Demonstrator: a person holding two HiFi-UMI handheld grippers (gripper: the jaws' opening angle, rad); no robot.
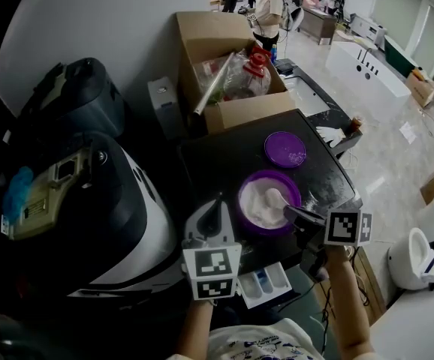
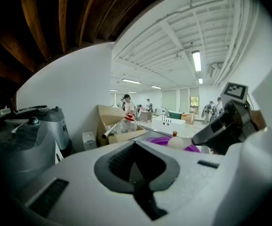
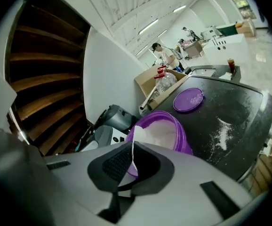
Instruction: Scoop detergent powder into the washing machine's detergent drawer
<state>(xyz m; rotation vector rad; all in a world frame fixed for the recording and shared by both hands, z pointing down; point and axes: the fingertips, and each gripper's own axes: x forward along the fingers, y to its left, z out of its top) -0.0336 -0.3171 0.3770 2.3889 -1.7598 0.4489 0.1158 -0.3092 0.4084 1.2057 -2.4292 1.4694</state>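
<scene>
A purple tub [image 1: 256,220] of white detergent powder stands on the black table [image 1: 217,156]. My right gripper [image 1: 296,214] is shut on the handle of a white scoop [image 1: 275,199], whose bowl rests in the powder. The right gripper view shows that thin white handle [image 3: 134,154] pinched between the pads, with the tub [image 3: 180,138] just ahead. My left gripper [image 1: 215,208] is shut on nothing, just left of the tub. From the left gripper view I see the tub's rim [image 2: 162,140] and the heaped scoop [image 2: 176,142]. The white detergent drawer [image 1: 266,283] with blue compartments lies below, between the grippers.
The tub's purple lid [image 1: 285,149] lies farther back on the table. Spilled powder [image 3: 220,128] dusts the table's right side. A cardboard box [image 1: 232,107] holding a plastic bottle stands behind. The washing machine [image 1: 138,201] fills the left. People stand far back.
</scene>
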